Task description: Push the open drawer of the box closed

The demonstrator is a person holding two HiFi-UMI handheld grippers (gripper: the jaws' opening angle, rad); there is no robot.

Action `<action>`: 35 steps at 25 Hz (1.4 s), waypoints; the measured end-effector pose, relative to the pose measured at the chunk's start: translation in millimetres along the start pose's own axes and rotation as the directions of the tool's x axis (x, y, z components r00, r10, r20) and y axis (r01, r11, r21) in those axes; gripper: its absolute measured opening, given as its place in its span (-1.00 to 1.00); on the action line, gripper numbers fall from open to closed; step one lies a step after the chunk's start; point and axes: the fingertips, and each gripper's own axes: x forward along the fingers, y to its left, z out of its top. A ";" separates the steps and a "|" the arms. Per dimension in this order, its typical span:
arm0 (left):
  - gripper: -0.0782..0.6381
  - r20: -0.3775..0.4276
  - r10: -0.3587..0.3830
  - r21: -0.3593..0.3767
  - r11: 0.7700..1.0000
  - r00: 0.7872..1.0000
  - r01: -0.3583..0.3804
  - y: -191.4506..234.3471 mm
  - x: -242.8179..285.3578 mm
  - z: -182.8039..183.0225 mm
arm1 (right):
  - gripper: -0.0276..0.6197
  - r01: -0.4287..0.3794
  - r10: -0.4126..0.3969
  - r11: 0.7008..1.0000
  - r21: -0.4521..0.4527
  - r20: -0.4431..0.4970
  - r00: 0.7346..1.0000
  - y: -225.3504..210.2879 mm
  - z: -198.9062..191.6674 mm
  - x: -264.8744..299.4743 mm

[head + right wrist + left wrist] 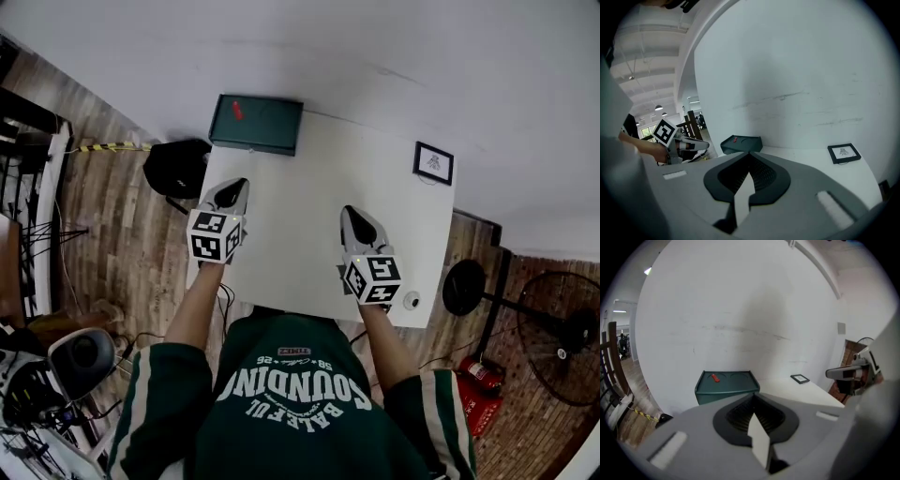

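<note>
The box (pixel 255 124) sits at the upper left corner of the desk (pixel 300 192), against the wall. A picture frame (pixel 433 162) lies at the desk's upper right. Lower in the frame, the left tool (pixel 234 187) hangs over the desk's left edge. The right tool (pixel 352 216) is right of centre, well apart from it.

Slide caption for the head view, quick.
Left gripper and right gripper, jaws shut, hover above white table before green box.
</note>
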 end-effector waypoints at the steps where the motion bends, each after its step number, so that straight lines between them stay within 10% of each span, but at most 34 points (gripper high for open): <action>1: -0.64 0.017 -0.001 0.011 1.000 1.000 0.001 -3.1 -5.3 5.6 | -0.91 -0.006 0.006 1.000 -0.009 0.008 1.000 0.7 4.6 1.1; 18: -0.64 0.220 -0.040 0.036 0.999 0.975 0.033 -34.5 -60.3 80.9 | -0.91 -0.034 0.045 0.996 -0.086 0.133 0.990 10.0 77.4 -1.6; 35: -0.64 0.232 -0.044 0.020 0.999 0.972 0.040 -34.8 -56.1 82.1 | -0.91 0.002 0.012 0.996 -0.092 0.151 0.988 -5.6 83.6 -7.6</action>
